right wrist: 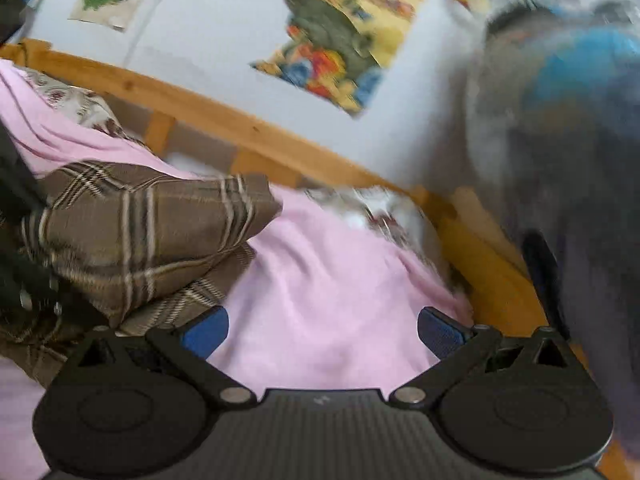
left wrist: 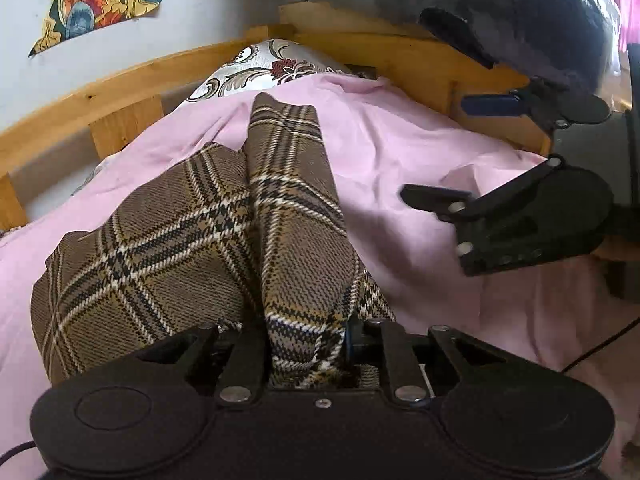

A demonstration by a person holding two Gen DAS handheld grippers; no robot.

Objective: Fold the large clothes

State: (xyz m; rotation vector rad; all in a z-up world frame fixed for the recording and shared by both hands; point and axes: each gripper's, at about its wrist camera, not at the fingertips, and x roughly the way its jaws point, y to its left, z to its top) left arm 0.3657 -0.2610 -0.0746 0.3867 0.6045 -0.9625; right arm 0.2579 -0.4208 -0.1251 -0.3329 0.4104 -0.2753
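A brown plaid garment [left wrist: 160, 248] lies partly folded on a pink sheet [left wrist: 400, 160] on the bed. My left gripper [left wrist: 306, 340] is shut on a fold of the plaid garment, which rises as a ridge straight ahead of the fingers. My right gripper [right wrist: 322, 332] is open and empty above the pink sheet [right wrist: 320, 304], with the plaid garment [right wrist: 136, 228] to its left. The right gripper also shows in the left wrist view [left wrist: 448, 152], at the right, held off the sheet with its fingers apart. The right wrist view is blurred.
A wooden bed frame [left wrist: 120, 92] runs along the wall behind the bed. A patterned pillow [left wrist: 264, 68] lies at the far end under the sheet. Colourful posters [right wrist: 340, 40] hang on the wall. The person's dark sleeve [left wrist: 540, 20] is at the upper right.
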